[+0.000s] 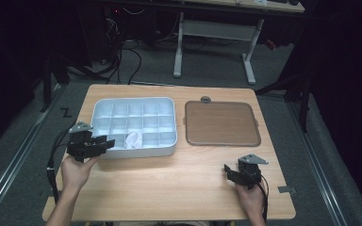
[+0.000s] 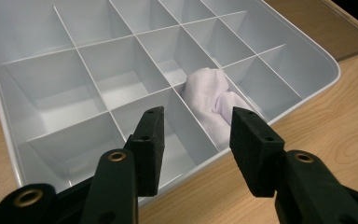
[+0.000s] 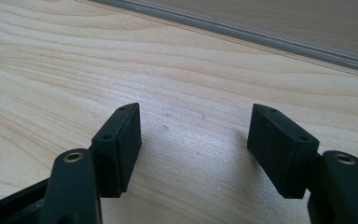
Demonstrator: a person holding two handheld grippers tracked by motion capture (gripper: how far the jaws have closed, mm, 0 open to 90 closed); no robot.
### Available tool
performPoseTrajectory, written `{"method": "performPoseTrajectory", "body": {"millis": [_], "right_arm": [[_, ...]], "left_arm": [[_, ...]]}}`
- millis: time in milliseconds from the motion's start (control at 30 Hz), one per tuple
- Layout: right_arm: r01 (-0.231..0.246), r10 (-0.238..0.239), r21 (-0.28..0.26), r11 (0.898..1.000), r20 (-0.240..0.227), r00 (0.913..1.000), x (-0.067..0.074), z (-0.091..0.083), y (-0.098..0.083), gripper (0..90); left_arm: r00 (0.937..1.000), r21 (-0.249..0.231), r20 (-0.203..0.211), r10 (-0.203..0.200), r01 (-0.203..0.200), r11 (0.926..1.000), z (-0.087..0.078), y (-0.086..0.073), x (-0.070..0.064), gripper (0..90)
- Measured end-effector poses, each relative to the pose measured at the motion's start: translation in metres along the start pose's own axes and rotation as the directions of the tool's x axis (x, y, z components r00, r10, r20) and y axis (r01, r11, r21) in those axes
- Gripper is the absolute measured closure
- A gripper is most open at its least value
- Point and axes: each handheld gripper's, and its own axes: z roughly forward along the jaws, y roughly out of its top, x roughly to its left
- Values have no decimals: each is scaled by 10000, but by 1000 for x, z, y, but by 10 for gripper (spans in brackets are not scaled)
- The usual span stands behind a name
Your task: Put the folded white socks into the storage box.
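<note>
A pale grey tray [image 1: 134, 153] divided into several compartments lies at the left of the wooden table. A crumpled white cloth [image 1: 133, 139] sits in one front-row compartment. My left gripper [image 1: 107, 141] hovers at the tray's front left corner, jaws open and empty. In the left gripper view, its jaws [image 2: 196, 123] point over the tray rim [image 2: 324, 65], with the cloth [image 2: 209, 100] just beyond and between them, untouched. My right gripper [image 1: 227, 169] rests near the front right of the table, and in the right gripper view it [image 3: 193, 135] stands open over bare wood.
A flat brown board with a grey rim [image 1: 221, 123] lies to the right of the tray, with a small grey knob [image 1: 205, 99] behind it. The table [image 1: 169, 183] shows bare wood along its front. Desk legs and cables stand on the floor beyond.
</note>
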Motion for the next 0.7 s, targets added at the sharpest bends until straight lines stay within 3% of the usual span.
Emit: {"method": "performPoseTrajectory", "body": {"millis": [367, 700], "right_arm": [[-1, 1, 0, 10000, 3, 10000, 0, 0, 0, 354], [-16, 16, 7, 10000, 5, 10000, 0, 0, 0, 354]], "left_arm": [[9998, 14, -56, 178, -178, 9998, -12, -11, 0, 530], [9998, -95, 162, -63, 64, 9999, -21, -18, 2, 521]]}}
